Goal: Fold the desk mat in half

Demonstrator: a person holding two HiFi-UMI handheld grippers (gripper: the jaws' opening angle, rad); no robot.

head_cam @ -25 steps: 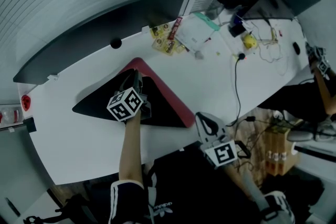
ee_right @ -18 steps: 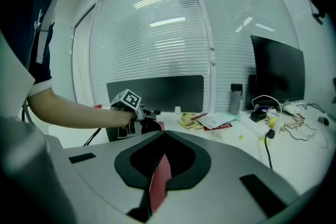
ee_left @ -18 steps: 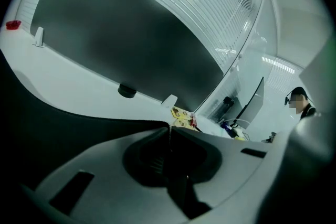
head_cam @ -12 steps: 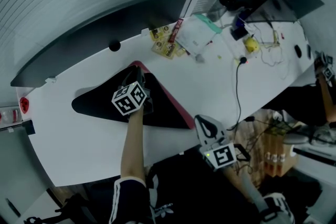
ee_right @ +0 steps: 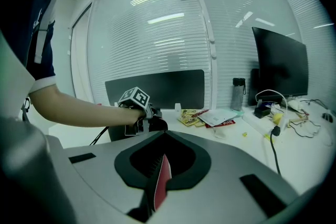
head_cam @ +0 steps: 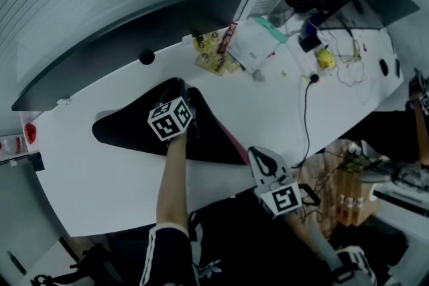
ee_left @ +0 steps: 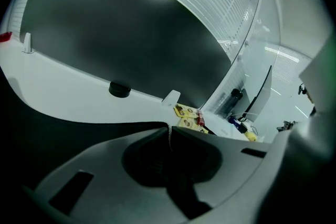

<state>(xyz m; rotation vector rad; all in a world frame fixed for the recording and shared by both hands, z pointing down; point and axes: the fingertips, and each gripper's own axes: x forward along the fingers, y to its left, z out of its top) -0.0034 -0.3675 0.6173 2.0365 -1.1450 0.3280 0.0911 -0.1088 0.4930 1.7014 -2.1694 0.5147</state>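
1. Desk (head_cam: 100, 174): mat (head_cam: 127, 134) sits mid-desk toward 9 o'clock, part-folded.
2. Left tool (ee_left: 169, 136) clamped on mat's raised 12 o'clock edge; fold prob. half done.
3. Right tool (ee_right: 161, 165) pinches what looks like the mat's 4 o'clock corner. Next: lay edge over, align, release.

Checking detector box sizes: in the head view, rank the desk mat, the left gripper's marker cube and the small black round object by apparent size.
1. desk mat
2. marker cube, though it sits nearer the camera
3. black round object, clearly smallest
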